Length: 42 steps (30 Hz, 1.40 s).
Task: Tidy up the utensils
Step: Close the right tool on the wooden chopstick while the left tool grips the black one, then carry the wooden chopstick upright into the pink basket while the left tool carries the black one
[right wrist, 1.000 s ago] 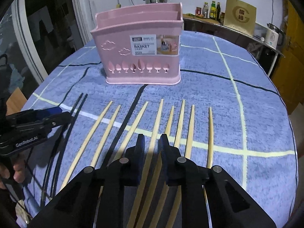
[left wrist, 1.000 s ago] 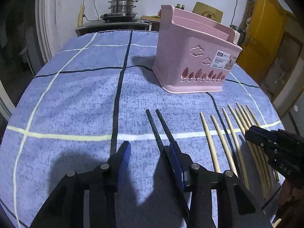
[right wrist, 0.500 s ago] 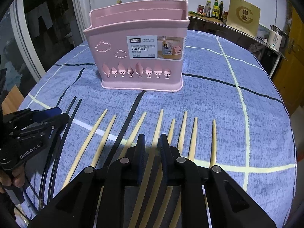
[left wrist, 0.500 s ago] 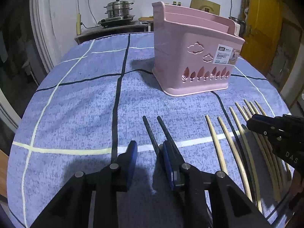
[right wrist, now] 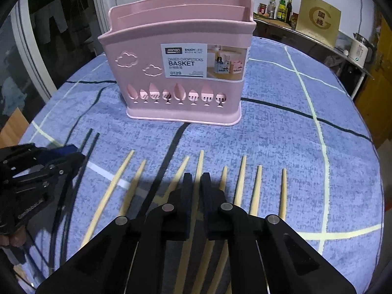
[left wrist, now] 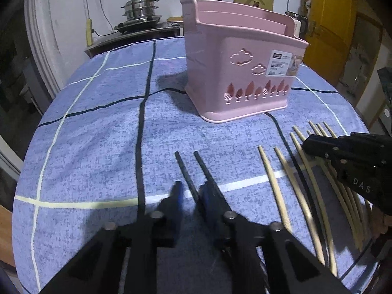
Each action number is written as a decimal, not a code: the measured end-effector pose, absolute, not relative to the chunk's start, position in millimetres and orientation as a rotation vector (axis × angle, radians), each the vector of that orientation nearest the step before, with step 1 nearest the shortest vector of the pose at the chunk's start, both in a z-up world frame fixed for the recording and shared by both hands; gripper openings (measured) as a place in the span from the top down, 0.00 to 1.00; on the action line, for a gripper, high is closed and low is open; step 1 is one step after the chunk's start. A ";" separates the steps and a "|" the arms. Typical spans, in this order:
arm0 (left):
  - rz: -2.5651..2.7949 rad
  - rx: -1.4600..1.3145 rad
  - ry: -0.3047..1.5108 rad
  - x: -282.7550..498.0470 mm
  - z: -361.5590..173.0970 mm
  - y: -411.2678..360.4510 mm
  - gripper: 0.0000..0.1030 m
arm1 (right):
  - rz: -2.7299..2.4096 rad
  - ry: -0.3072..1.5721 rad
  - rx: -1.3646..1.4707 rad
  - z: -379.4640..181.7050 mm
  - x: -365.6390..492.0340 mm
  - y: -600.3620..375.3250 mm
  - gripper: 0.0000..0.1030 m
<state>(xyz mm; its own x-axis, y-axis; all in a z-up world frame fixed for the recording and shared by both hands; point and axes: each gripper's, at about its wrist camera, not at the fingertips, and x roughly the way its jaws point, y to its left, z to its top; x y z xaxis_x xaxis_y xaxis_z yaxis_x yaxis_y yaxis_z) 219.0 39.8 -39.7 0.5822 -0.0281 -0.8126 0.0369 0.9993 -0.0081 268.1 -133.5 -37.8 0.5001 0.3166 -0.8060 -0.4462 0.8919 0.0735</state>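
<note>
A pink chopstick basket stands upright on the blue checked tablecloth. Two black chopsticks lie side by side in front of it. My left gripper is low over them, its jaws narrowed around one black chopstick with a small gap still showing. Several pale wooden chopsticks lie in a row to the right. My right gripper has its jaws around one wooden chopstick, nearly closed; whether the pads touch it is unclear.
The round table's edge curves close on the right. A counter behind holds a steel pot, bottles and a kettle. A yellow door stands at the far right.
My left gripper's jaws have narrowed from wide open and now bracket a black chopstick. Both grippers have moved closer to the basket. The right jaws stay narrow around a wooden chopstick.
</note>
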 end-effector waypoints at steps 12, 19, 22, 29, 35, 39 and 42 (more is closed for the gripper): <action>-0.113 -0.053 0.899 209.0 -7.7 37.9 0.93 | 0.495 0.865 -0.076 -0.6 254.9 -149.6 0.93; -0.158 -0.043 0.812 195.0 36.2 34.7 0.94 | 0.503 0.786 -0.059 31.6 244.5 -155.1 0.94; -0.168 -0.042 0.773 188.4 57.5 36.1 0.95 | 0.508 0.750 -0.049 46.1 238.7 -157.3 0.94; -0.176 -0.045 0.689 174.5 95.6 42.6 0.95 | 0.512 0.676 -0.037 72.7 226.1 -160.4 0.94; -0.182 -0.062 0.648 168.8 113.2 49.9 0.95 | 0.512 0.636 -0.032 84.9 216.9 -163.0 0.95; -0.179 -0.070 0.640 166.5 117.8 55.0 0.95 | 0.511 0.623 -0.034 88.9 213.1 -163.5 0.95; -0.180 -0.072 0.635 163.1 121.2 54.6 0.96 | 0.514 0.612 -0.035 92.6 209.1 -164.1 0.95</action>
